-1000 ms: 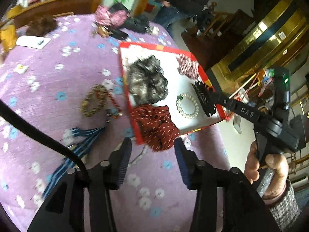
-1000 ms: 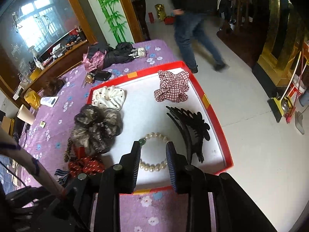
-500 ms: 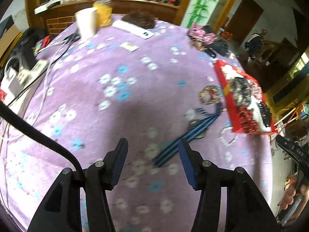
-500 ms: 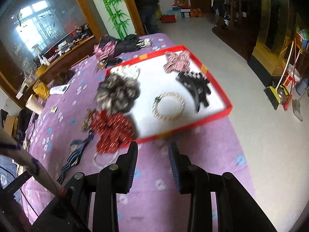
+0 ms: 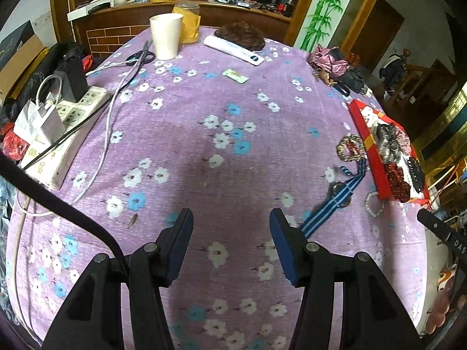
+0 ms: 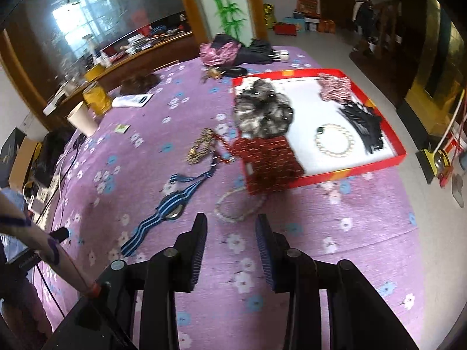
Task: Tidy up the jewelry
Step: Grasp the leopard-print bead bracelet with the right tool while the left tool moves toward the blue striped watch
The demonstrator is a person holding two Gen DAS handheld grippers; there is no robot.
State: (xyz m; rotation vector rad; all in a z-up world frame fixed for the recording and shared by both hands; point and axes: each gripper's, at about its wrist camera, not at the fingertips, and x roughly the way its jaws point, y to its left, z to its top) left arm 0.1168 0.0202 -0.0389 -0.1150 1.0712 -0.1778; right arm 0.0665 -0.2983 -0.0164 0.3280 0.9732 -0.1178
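On the desk (image 6: 364, 233), the red tray (image 6: 379, 162) lies ahead and right of my right gripper (image 6: 231, 233). The loose bead necklace (image 6: 238, 208) sits just beyond its fingers, opening and empty. My left gripper (image 5: 231, 233), parted over bare cloth, is farther off.

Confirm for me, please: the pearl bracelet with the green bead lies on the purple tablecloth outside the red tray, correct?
Not quite: the pearl bracelet with the green bead lies inside the red tray, as the right wrist view shows; a different pearl strand lies on the purple tablecloth outside.
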